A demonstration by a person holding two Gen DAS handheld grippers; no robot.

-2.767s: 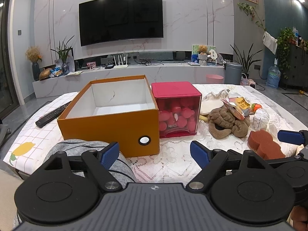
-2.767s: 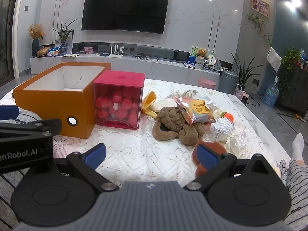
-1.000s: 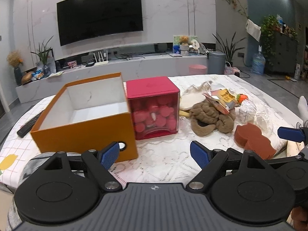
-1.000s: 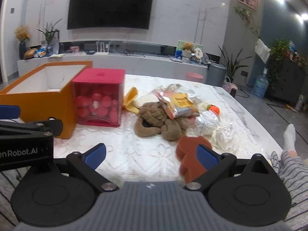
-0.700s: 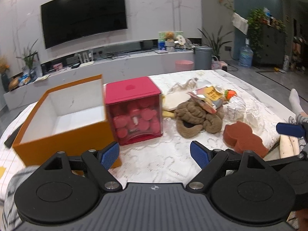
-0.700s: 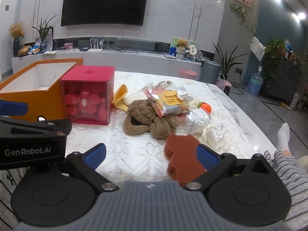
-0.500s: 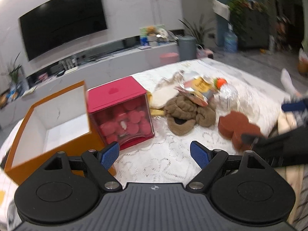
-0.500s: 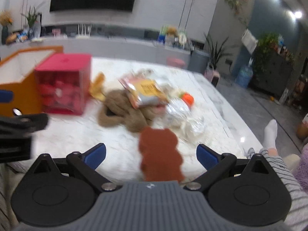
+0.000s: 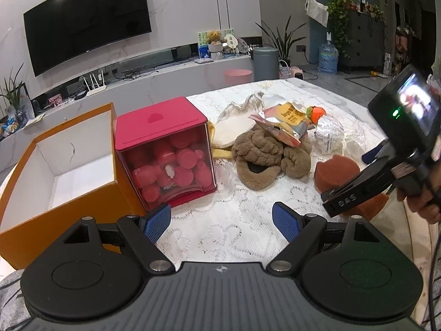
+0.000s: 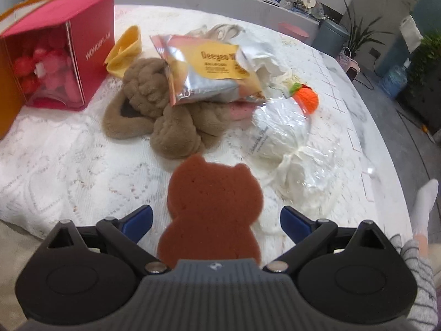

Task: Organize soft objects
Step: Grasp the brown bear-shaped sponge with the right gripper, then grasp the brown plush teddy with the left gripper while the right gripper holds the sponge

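Right hand-held gripper [image 10: 216,220] hangs over the near edge of the counter [image 10: 69,171], jaws wide apart w/ the brown bear-shaped sponge [image 10: 213,207] lying flat between them. Blue pads [image 10: 137,218] sit clear of the sponge on both sides, no contact visible. The sponge's ears point away from the camera, toward the pile.

Just behind the sponge: brown plush toy [image 10: 162,110], crumpled, w/ a foil snack bag [image 10: 209,71] resting on top of it. To the right of the plush, a clear plastic bag of white stuff [image 10: 278,132], and an orange knitted carrot [image 10: 304,96] beside it. Yellow cloth [image 10: 124,51] behind the plush, near the pink box [image 10: 91,41], which holds red/pink round items behind a clear front.

Left hand-held gripper [image 9: 222,222] also has its jaws apart, nothing between them, hovering above the lace cloth in front of the pink box. Orange open box [image 9: 69,165] stands touching the pink box's left side; inside looks white and bare.

In the left wrist view the right unit's body covers part of the sponge; a hand [image 9: 421,201] grips its handle at the right edge. A striped sleeve [image 10: 419,281] and a white sock [image 10: 424,201] show at lower right in the right wrist view.
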